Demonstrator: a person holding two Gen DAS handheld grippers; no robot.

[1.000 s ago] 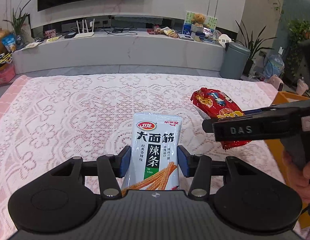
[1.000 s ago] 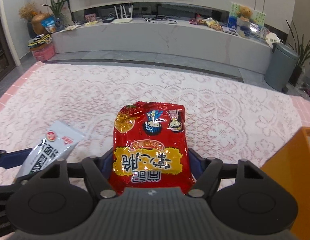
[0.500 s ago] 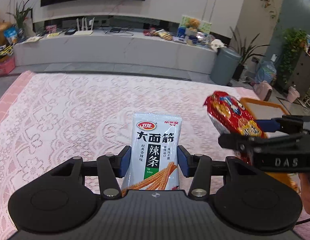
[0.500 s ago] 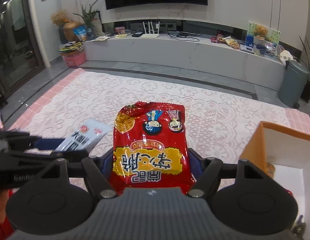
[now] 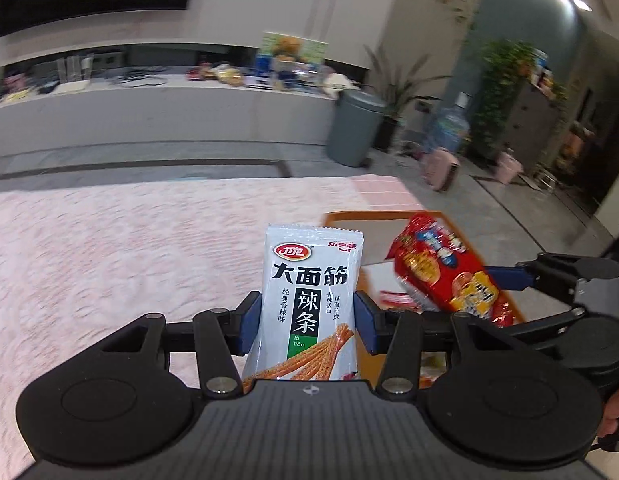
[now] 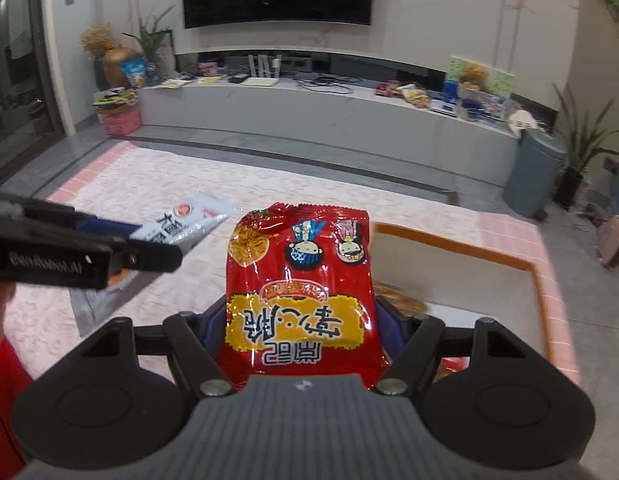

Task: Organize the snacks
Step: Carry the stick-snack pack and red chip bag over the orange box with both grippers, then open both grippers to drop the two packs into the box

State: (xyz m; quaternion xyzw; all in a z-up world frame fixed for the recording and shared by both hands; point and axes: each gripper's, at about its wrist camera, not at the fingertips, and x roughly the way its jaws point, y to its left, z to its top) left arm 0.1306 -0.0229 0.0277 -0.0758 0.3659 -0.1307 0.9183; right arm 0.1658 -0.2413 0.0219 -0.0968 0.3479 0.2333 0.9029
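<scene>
Left gripper [image 5: 308, 322] first: I've got its blue pads pressed against both sides of a white snack packet [image 5: 311, 300], which stands upright between them with the printed side facing the camera; it's up in the air over the pink lace tablecloth [image 5: 109, 260], just beside the orange box [image 5: 389, 216]. Right gripper [image 6: 301, 328] is doing the same with a red snack bag [image 6: 299, 292], clamped on the bag's lower half, print upside down from my view; from the left camera that red bag sits above the open box, tilted, tip pointing toward the far left corner. I can see a few other wrappers lying inside the box, can't really tell what they are; the left view is pretty blurry. Beyond the table there's a long grey TV bench [image 6: 329, 116] with clutter on it; a grey bin [image 6: 535, 174] stands on the floor off to the right.
</scene>
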